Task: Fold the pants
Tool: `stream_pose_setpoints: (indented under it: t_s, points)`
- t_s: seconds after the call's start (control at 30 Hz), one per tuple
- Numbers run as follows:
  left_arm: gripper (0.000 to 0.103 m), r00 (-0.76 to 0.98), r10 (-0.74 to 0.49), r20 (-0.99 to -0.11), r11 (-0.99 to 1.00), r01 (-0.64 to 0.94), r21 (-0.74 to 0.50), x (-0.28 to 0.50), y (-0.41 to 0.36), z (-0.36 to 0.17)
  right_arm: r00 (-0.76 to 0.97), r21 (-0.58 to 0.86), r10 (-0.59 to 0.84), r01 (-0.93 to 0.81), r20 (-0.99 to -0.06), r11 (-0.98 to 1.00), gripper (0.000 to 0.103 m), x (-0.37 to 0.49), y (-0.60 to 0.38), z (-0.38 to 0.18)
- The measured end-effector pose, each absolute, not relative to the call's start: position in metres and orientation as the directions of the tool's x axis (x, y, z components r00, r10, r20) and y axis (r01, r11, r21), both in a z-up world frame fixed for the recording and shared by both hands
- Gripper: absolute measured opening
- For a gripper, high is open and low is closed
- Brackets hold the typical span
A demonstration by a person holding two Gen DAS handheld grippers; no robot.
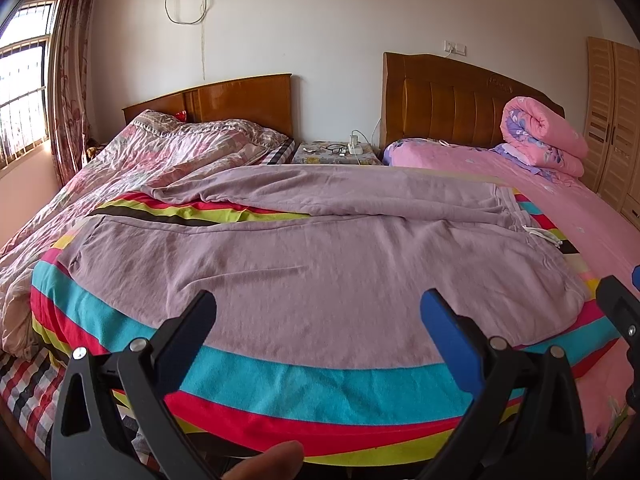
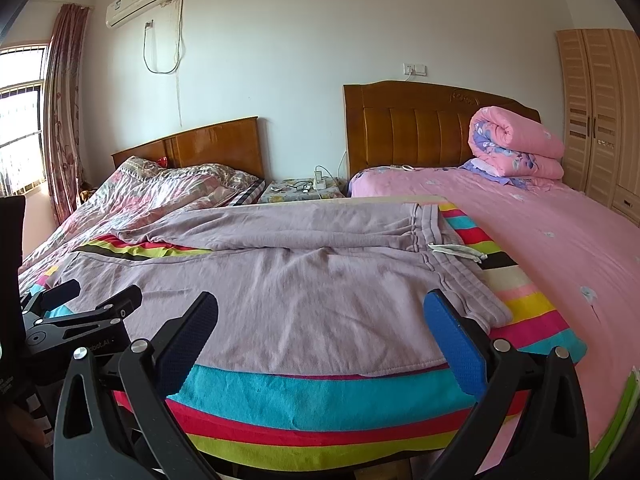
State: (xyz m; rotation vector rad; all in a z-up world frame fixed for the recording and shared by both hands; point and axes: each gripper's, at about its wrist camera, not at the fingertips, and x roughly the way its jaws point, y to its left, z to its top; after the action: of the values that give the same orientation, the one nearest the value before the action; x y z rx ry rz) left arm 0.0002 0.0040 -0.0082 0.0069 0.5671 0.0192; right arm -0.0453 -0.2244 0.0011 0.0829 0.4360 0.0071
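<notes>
Two beds stand side by side against the far wall, the pink bed (image 2: 560, 240) on the right and a bed with a crumpled floral quilt (image 1: 160, 152) on the left. A striped blanket (image 2: 320, 400) in bands of turquoise, red and lime covers the near surface between them. Spread across that blanket lie the mauve pants (image 2: 300, 292), the waistband (image 2: 444, 264) toward the right and the two legs running off to the left, the farther leg rumpled and partly overlapping the nearer one. A rolled pink quilt (image 2: 516, 144) sits by the right headboard, and a small nightstand (image 1: 336, 154) carrying a charger and what look like glasses stands between the beds, too small to make out surely. A white drawstring (image 2: 456, 250) lies on the blanket just beside the waistband. The left hand-held gripper (image 1: 318, 312) hangs over the pants' near edge with its fingers spread wide apart, holding nothing; a fingertip (image 1: 276, 460) of the person shows beneath it. The right hand-held gripper (image 2: 320, 312) is likewise spread wide above the pants' near hem, empty.
</notes>
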Motion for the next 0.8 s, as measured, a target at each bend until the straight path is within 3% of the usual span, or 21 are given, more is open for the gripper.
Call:
stream_pose_setpoints:
  t_s: [0.8]
  points:
    - [0.102,0.835,0.026,-0.550,1.000,-0.021,0.014,0.0030,0.0052,-0.0114,0.902,0.091,0.024,0.017,-0.430,0.996,0.099,-0.0446,-0.2277,-0.0027]
